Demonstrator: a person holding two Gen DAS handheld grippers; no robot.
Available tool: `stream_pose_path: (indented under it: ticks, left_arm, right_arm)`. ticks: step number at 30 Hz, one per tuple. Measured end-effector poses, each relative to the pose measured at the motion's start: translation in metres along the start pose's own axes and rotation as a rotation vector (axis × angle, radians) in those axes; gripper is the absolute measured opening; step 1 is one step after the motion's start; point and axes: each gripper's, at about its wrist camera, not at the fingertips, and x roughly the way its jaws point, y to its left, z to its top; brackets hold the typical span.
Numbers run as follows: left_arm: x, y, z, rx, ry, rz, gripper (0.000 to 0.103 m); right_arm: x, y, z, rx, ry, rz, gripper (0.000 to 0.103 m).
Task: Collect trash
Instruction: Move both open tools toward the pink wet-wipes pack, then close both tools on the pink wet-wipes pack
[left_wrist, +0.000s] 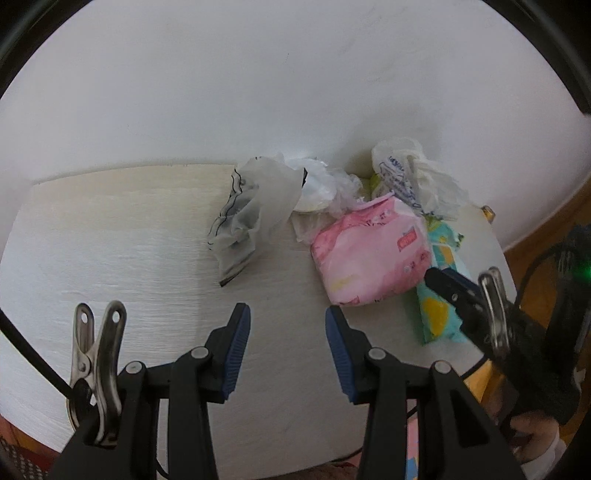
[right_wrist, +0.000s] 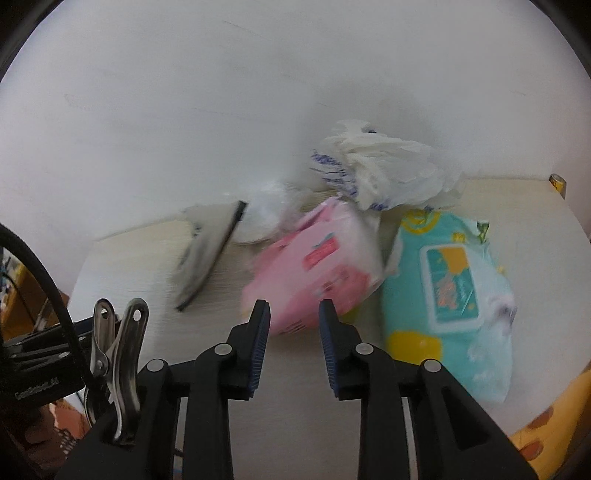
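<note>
step: I line my right hand-held gripper (right_wrist: 291, 314), part-open and empty, on the pink pack (right_wrist: 317, 266) | left hand-held gripper (left_wrist: 288, 314) part-open, empty | tip: I straddle its near corner, then close firmly

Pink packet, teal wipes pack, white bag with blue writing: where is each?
pink packet (left_wrist: 369, 254), left wrist view, middle of its front.
teal wipes pack (right_wrist: 450, 291), right wrist view, lid flap.
white bag (right_wrist: 384, 166), right wrist view, crumpled middle.
</note>
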Motion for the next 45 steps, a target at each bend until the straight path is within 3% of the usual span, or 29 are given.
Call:
stream_pose_path:
  ticks: [9, 15, 22, 35, 38, 42, 45]
  left_arm:
    - [0.022, -0.001, 0.001, -0.056, 0.022, 0.042, 0.044]
    - [0.029, -0.001, 0.000, -0.057, 0.039, 0.046, 0.044]
    - [0.037, -0.002, 0.005, -0.062, 0.053, 0.047, 0.044]
    - [0.043, -0.003, -0.001, -0.046, 0.090, 0.041, 0.048]
    - [0.047, 0.001, -0.008, -0.045, 0.114, 0.042, 0.049]
    - [0.050, 0.008, -0.020, -0.049, 0.151, 0.038, 0.052]
    - [0.052, 0.012, -0.027, -0.053, 0.164, 0.039, 0.055]
  right_arm:
    - [0.042, -0.035, 0.023, -0.054, 0.046, -0.047, 0.037]
    - [0.060, -0.046, 0.027, -0.046, 0.088, 0.055, 0.037]
    - [0.051, -0.050, 0.021, -0.069, 0.095, 0.120, 0.013]
    - [0.021, -0.036, -0.014, -0.018, 0.159, 0.240, 0.010]
    - [0.024, -0.029, -0.027, -0.027, 0.188, 0.224, 0.012]
    - [0.036, -0.028, -0.043, -0.034, 0.271, 0.199, 0.029]
    - [0.043, -0.027, -0.048, -0.068, 0.272, 0.169, 0.033]
